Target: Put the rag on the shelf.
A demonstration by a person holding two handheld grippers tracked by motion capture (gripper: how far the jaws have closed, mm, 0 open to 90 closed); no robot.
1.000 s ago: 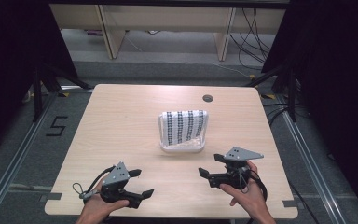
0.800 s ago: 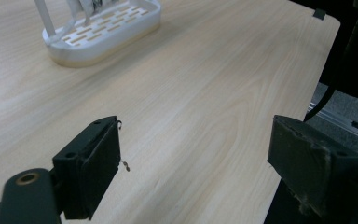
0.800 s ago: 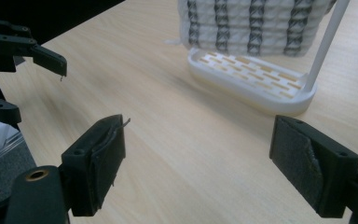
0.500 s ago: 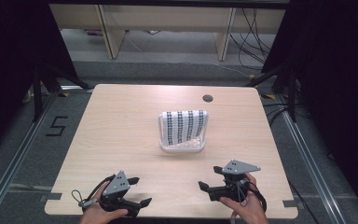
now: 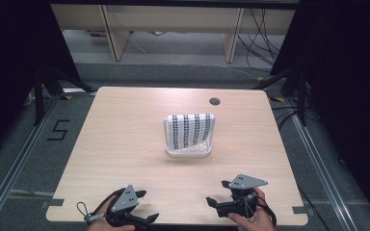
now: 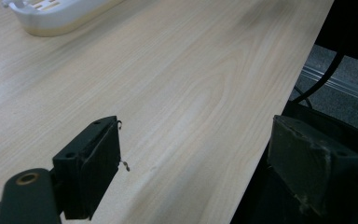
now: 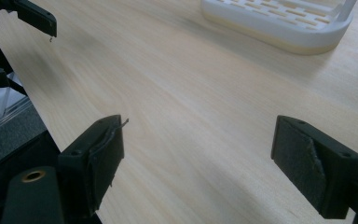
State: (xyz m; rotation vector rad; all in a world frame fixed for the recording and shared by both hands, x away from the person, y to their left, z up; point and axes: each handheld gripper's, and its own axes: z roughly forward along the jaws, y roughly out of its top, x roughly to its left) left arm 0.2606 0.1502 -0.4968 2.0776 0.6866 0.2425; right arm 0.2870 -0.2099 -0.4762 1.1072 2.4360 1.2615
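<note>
I have both grippers low at the near edge of the table [image 5: 125, 130], each in one of the person's hands. The left gripper [image 5: 147, 207] sits at the near left, its fingers [image 6: 91, 170] spread wide with nothing between them; in the left gripper view one finger is over the wood and the other hangs past the table's edge. The right gripper [image 5: 214, 202] sits at the near right, just in from the edge, its fingers [image 7: 95, 161] also spread wide and empty, both over bare wood.

The white rack [image 5: 189, 150] stands in the middle of the table, well apart from both grippers. A cloth with dark striped patterning [image 5: 191, 129] is draped over its raised back. In the right gripper view I see the slotted base of the rack [image 7: 279, 21] ahead, and the tip of the left gripper at the far left. A small dark hole [image 5: 215, 101] sits near the table's far edge.
</note>
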